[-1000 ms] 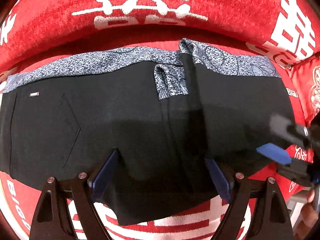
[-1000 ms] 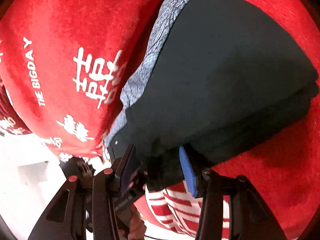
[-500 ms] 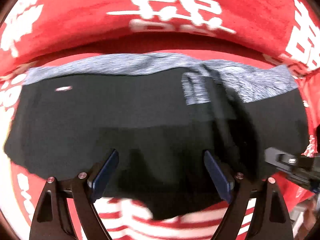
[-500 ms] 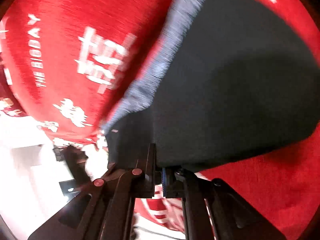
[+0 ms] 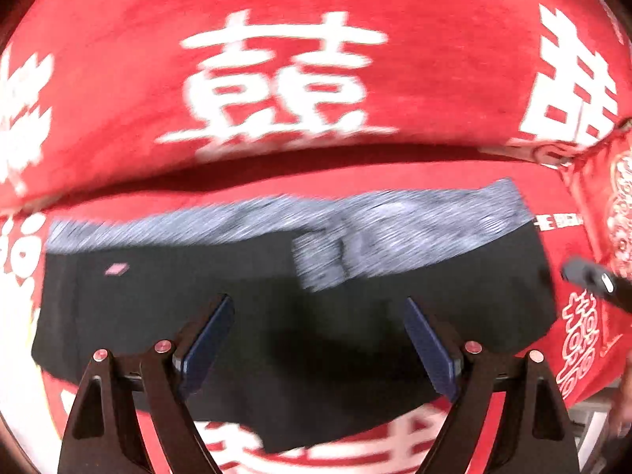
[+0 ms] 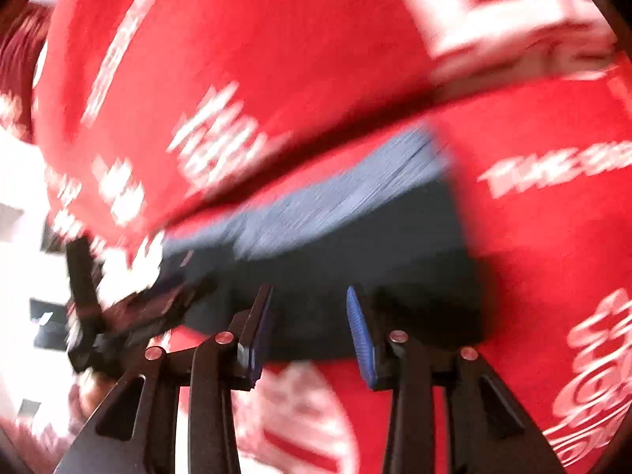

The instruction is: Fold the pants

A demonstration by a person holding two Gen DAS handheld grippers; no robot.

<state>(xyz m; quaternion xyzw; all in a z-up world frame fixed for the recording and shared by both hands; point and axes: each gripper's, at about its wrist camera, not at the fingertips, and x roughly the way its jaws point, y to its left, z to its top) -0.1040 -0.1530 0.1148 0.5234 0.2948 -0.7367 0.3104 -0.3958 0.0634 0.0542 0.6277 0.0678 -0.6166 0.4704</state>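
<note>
Sofa cover (image 5: pixel 434 79): red with white lettering; it carries everything. The seat is where the pants lie, so use it as the pressing surface.
Pants (image 5: pixel 276 304): black, folded into a wide flat bundle on the red seat, the grey-blue patterned waistband (image 5: pixel 414 221) along the far edge, near the backrest. Judged as nearly finished; what seems left is to back both tools clear without dragging the top layer.
Left gripper (image 5: pixel 318 339): fingers spread wide above the black cloth, nothing between them. Keep it spread until it is clear of the fabric.
Right gripper (image 6: pixel 310 328): jaws opening, about half apart, over the bundle's near edge; the blurred frame shows no cloth pinched between the blue pads. Check the edge lies flat before leaving it.
Change, overall: both views now take in more sofa and less pants than a second ago, so both hands have risen away.
Change, right: half a second ago its fingers were clamped together at the pants' edge.
Change, bundle: its outline and waistband sit much as they did earlier.
</note>
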